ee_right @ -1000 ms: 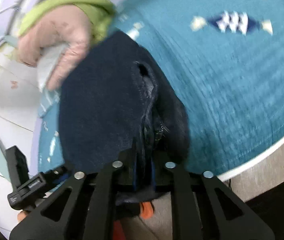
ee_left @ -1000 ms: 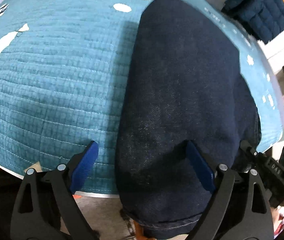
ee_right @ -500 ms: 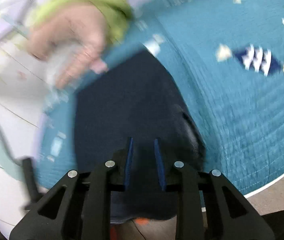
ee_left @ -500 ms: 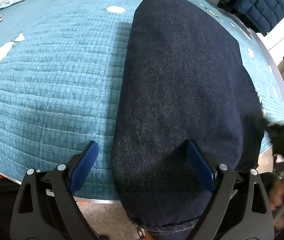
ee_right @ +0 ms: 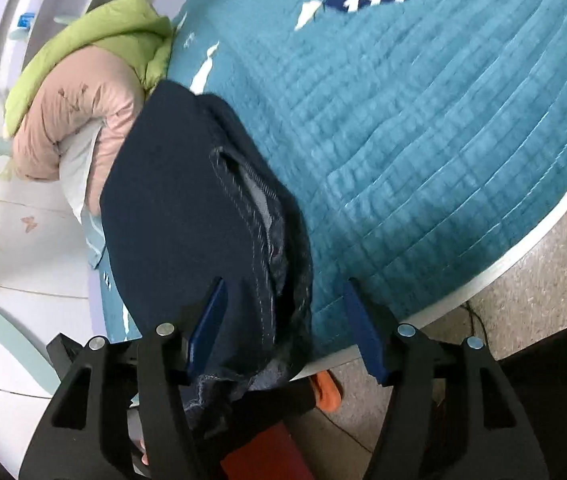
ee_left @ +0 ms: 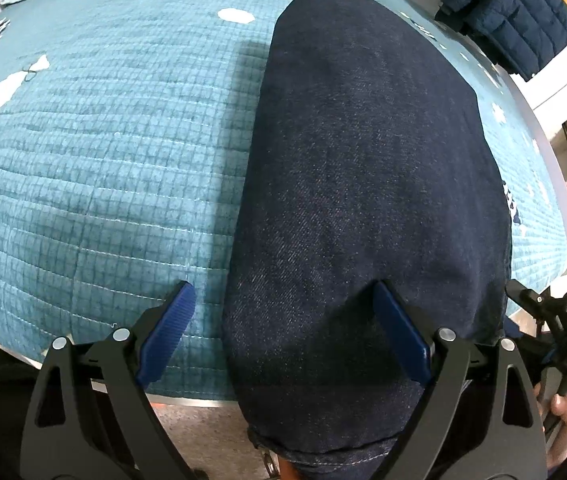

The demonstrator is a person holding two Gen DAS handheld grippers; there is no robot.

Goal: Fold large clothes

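Note:
Dark blue jeans lie folded in a long strip on a teal quilted bedspread, one end hanging over the bed's near edge. My left gripper is open and empty, its jaws astride the jeans' left edge just above the cloth. In the right wrist view the jeans show a stitched pocket opening. My right gripper is open, its jaws wide on either side of the jeans' near end, holding nothing.
A pink and green padded jacket lies bunched at the bed's far side by the wall. A navy quilted jacket sits at the far right. The bed's white edge borders a speckled floor.
My right gripper was shut on the jeans' end a second ago; it has opened wide and let go. The left gripper stayed open, almost still.

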